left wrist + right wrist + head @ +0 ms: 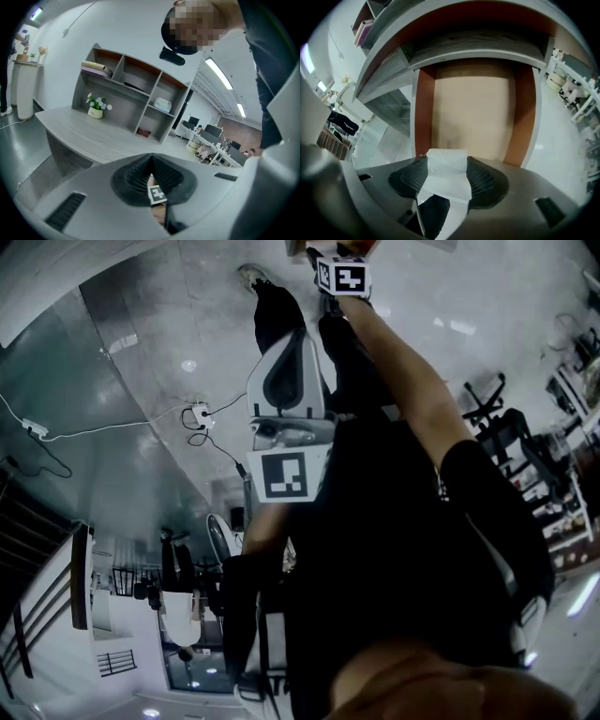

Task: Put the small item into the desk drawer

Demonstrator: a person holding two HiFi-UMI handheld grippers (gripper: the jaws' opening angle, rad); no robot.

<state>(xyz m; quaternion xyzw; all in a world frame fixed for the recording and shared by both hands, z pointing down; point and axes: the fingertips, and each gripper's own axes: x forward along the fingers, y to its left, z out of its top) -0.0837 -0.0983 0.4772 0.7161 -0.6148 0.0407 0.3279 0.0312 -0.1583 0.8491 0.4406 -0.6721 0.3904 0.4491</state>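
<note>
Small item (446, 161) – white, soft-looking, wrapped or folded – sits clamped between the dark ribbed pads of the right gripper (447, 176), one pad on each side of it. It hangs directly above the drawer (473, 112), not touching the drawer's floor.

Drawer pulled open: pale tan bottom, reddish-brown side walls. No contents can be made out on the tan bottom. The grey desk top (478, 47) runs across just over the drawer's far end.

Left gripper (151, 161) has its jaws pressed together in a narrow V with nothing held between them. It is held well back from the drawer, close to the person's dark-clothed torso (403, 549), while the right arm (403, 371) reaches out toward the drawer.

Past the left gripper – a shelf unit (131, 93) on a desk, with a small potted plant (96, 108) beside it.
</note>
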